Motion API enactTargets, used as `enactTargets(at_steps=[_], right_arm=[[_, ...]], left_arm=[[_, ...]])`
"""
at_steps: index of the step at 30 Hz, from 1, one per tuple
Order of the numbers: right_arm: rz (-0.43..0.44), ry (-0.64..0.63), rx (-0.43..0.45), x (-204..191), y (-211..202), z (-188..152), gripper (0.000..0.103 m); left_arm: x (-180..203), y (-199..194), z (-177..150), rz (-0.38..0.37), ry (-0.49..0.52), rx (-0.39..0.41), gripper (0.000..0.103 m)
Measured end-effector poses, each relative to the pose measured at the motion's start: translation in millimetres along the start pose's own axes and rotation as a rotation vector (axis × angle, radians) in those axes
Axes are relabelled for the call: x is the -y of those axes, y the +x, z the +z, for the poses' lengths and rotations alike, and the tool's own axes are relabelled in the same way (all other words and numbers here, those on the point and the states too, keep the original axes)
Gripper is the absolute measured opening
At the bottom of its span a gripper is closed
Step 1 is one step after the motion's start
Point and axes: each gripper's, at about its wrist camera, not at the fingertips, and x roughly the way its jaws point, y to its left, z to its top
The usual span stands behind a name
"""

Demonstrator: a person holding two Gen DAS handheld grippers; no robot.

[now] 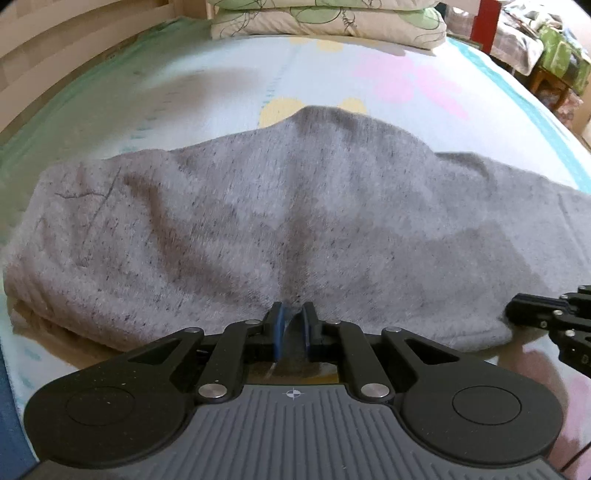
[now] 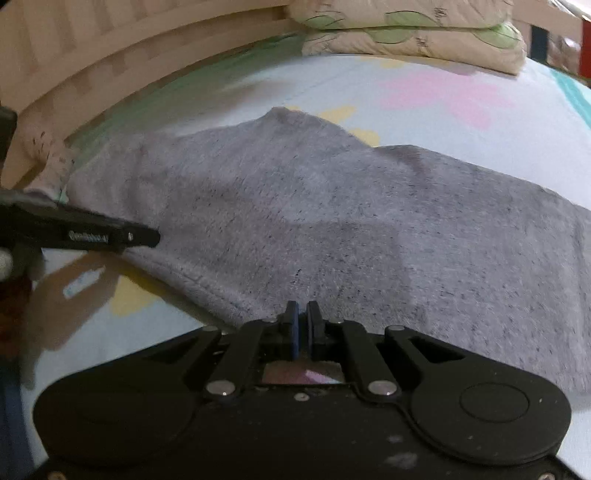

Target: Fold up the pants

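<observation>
A pale wooden slatted bed frame runs along the left side of the bed. On the light patterned bedsheet lie the grey flecked knit pants, folded into a broad band whose long axis runs left to right across the mattress, with a rounded hump at the far edge. The left gripper sits at the near hem, its jaws almost closed with a fold of grey fabric pinched between the blue pads. Further right, the right gripper hangs over the near edge, jaws nearly together with only a narrow empty gap. Bare sheet lies beyond, up to two stacked leaf-print pillows.
</observation>
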Motion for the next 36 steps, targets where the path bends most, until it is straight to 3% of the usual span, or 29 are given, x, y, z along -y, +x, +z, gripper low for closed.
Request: enactTargets(at_steps=[10,16,21,25,29,36], right_arm=[[-0.166,0.066,0.117,53,-29,24,0.01],[-0.291,0.101,0.13,91,-25,39,0.011],[-0.391,0.141,0.071,128,-14,39,0.011],[-0.409,0.144,0.056,161,-25,40,0.011],[-0.454,0.144,0.08,205,-56,45,0.03],[-0.643,0.188,0.092,288,-91,52,0.035]], left_arm=[[38,3,63,-0.027,0.082,0.115,0.011],[45,44,98,-0.02,0.011,0.112,0.011],[36,84,104,0.042,-0.01,0.036,0.011],[36,81,107,0.046,0.017,0.053,0.011],[36,82,105,0.056,0.024,0.056,0.011],[36,87,113,0.066,-0.039,0.043,0.011]])
